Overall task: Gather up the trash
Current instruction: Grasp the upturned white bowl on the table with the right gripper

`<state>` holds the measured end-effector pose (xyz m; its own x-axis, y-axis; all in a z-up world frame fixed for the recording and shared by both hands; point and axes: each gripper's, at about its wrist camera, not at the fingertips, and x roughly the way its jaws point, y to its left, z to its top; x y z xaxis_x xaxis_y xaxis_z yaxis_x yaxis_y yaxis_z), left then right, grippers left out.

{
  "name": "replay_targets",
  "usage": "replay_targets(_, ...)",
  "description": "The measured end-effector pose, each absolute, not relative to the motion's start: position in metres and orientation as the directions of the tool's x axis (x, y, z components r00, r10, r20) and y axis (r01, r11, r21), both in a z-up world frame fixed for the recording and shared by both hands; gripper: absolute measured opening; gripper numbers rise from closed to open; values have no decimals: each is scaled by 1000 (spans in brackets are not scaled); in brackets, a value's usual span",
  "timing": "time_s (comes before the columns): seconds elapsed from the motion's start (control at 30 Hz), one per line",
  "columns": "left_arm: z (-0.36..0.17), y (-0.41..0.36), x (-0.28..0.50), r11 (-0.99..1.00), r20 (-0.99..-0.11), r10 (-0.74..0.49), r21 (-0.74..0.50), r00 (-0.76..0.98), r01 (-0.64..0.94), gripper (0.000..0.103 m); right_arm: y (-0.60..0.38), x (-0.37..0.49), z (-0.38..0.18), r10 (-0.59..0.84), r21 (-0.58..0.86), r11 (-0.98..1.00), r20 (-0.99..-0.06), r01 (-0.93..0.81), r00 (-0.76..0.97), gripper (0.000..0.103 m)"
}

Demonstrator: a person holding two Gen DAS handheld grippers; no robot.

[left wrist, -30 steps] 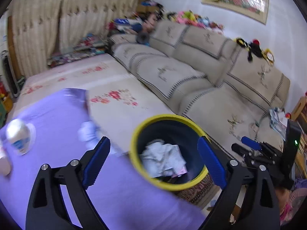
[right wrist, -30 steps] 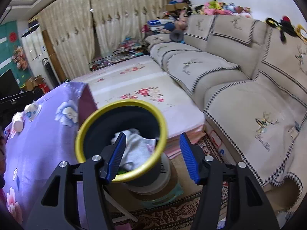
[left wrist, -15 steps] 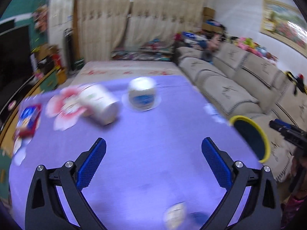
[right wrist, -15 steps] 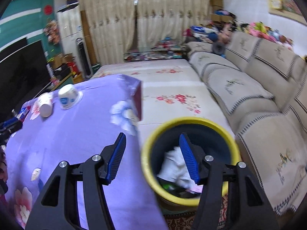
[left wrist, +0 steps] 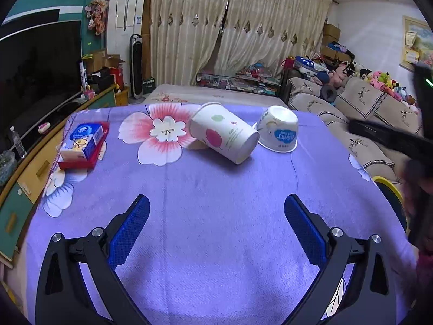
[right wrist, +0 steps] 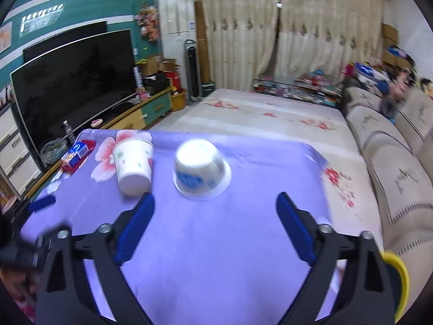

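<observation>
Both empty: left gripper (left wrist: pixel 216 211) spread wide, right gripper (right wrist: pixel 215 210) jaws opening over tipped paper cup (left wrist: pixel 224 133), upturned bowl (left wrist: pixel 278 129).

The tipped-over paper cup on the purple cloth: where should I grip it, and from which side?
Grip the paper cup across the middle of its side wall, coming down from above. It lies on its side on the purple cloth, base toward the camera and mouth away, so the round wall is the part two fingers can span. Probably squeeze lightly; thin paper may crush. The upside-down bowl beside it leaves little room there.
</observation>
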<state>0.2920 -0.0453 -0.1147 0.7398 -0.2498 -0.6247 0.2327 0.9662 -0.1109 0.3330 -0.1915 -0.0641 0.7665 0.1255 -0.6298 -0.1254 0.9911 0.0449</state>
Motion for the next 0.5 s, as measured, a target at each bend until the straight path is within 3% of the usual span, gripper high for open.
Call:
replay_targets(0.37,-118,-57,287,958,-642,-283,-150,712,246,98,-157,447,-115,104,56,994,-750,-93,653,88)
replay_targets(0.4,-119,-58,288,957,-644,-286,-153,709,247,98,-155,452,-120,102,57,994,-759,-90,643,87)
replay_targets(0.43,-120,-59,288,956,-647,-289,-156,706,249,98,-154,454,-123,103,62,994,-767,-87,633,76)
replay_targets(0.5,-120,-59,288,956,-648,-289,-156,705,248,98,-153,458,-128,103,69,995,-774,-79,625,76)
